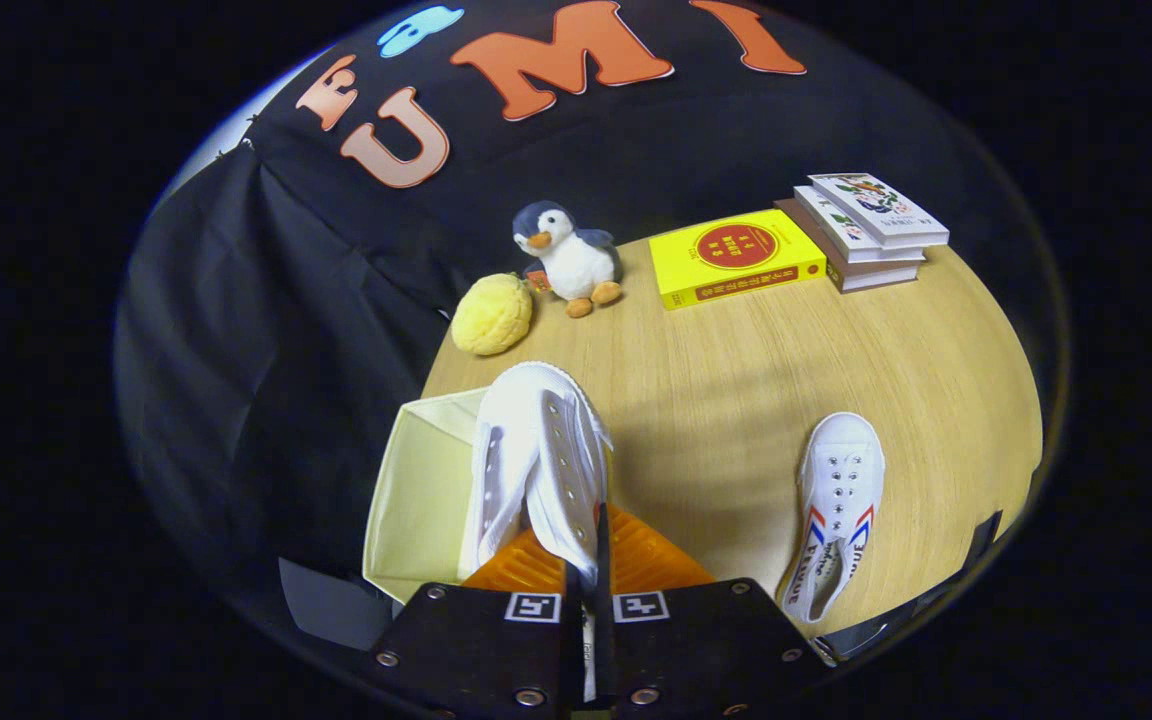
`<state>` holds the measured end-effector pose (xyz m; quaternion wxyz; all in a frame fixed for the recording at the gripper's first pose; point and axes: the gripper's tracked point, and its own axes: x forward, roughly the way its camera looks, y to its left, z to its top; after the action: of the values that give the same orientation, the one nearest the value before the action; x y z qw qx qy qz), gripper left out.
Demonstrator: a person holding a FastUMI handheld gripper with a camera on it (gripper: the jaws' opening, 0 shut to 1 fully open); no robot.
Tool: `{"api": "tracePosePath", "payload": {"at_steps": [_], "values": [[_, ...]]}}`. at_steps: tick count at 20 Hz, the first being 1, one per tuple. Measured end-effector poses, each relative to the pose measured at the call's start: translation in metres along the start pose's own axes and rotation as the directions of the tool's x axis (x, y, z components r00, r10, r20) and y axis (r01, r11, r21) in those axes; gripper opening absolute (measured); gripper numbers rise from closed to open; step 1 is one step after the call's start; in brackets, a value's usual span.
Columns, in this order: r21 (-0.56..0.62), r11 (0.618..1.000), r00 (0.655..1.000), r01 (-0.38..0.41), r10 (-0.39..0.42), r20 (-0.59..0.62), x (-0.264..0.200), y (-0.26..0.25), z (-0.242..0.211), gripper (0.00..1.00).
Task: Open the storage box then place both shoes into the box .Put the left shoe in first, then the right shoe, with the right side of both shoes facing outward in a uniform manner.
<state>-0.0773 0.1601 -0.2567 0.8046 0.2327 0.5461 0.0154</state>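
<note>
Pinching one white shoe [536, 460] by what looks like the edge of its upper, the gripper [596, 565] carries it toe-forward, the shoe reaching ahead of the fingers and hanging over the rim of the storage box [423, 495]. The jaws are nearly together with only the thin canvas between them, so I judge both fingers to be pressing on the shoe. Holding it by the rim of the opening lets the sole hang free and keeps the shoe turned on its side — a sensible way to keep one side facing outward as the task asks, though which side faces out I cannot tell.

The box sits just left of the fingers, at the table's [736, 400] near left corner; its top is open and its pale inner walls show. What can be seen of the inside holds nothing, but the held shoe covers part of the interior. By the task's order, this ought to be the left shoe going in first.

The second shoe [836, 510] lies flat on the table to the right of the jaws, well apart from the box, laces up and toe pointing away — left within easy reach for the second pick.

Far beyond the fingers stand a plush penguin [568, 258], a yellow round toy [492, 315], a yellow book [736, 258] and a stack of books [866, 230], clear of the work.
</note>
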Motion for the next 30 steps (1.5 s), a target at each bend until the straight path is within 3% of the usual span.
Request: {"api": "tracePosePath", "payload": {"at_steps": [9, 15, 19, 22, 24, 27, 30], "values": [[0.008, 0.999, 0.988, -0.043, 0.043, -0.145, 0.068, 0.103, -0.022, 0.05], [0.018, 0.992, 0.955, 0.122, -0.113, -0.273, 0.134, 0.108, -0.063, 0.05], [0.019, 0.992, 0.940, 0.127, -0.115, -0.321, 0.158, 0.117, -0.085, 0.07], [0.046, 0.998, 0.936, 0.043, -0.024, -0.352, 0.154, 0.140, -0.096, 0.18], [0.046, 0.997, 0.946, -0.054, 0.066, -0.318, 0.141, 0.152, -0.085, 0.26], [-0.005, 0.990, 0.957, -0.140, 0.134, -0.258, 0.105, 0.142, -0.067, 0.37], [-0.068, 0.979, 0.970, -0.191, 0.177, -0.168, 0.061, 0.116, -0.045, 0.65]]}}
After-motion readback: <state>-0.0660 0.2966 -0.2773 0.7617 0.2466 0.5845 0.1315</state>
